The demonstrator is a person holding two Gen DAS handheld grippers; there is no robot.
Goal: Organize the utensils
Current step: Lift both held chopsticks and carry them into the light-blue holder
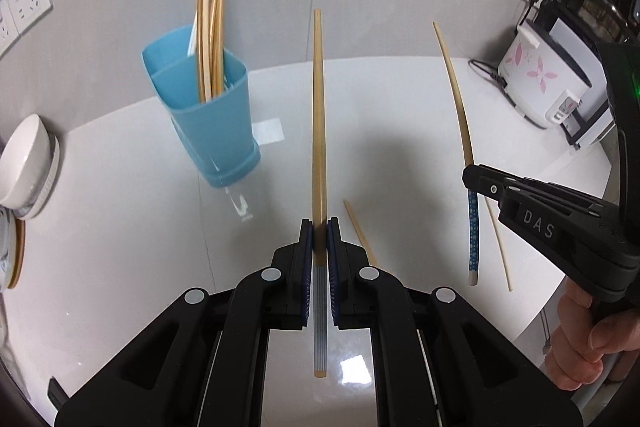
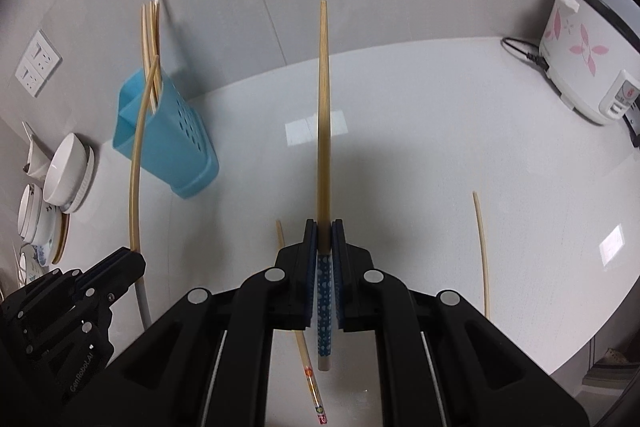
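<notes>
Across the lower two thirds of both frames runs the white countertop (image 1: 120, 227), largest item present. Upper left of centre stands the blue utensil holder (image 1: 208, 115), already loaded with upright chopsticks (image 1: 210, 27). Left gripper (image 1: 319, 239) is clamped on a plain-handled chopstick (image 1: 318, 115), long axis pointing up and away. Right gripper (image 2: 325, 239) is clamped on a blue-dotted chopstick (image 2: 323, 115), likewise near vertical. Holder lies left and ahead of both tools; left gripper is judged nearer, so its stick should go in first, tip kept roughly upright over the opening. Two loose chopsticks (image 2: 482, 251) lie flat on the counter at lower centre and lower right, apart from the holder.
</notes>
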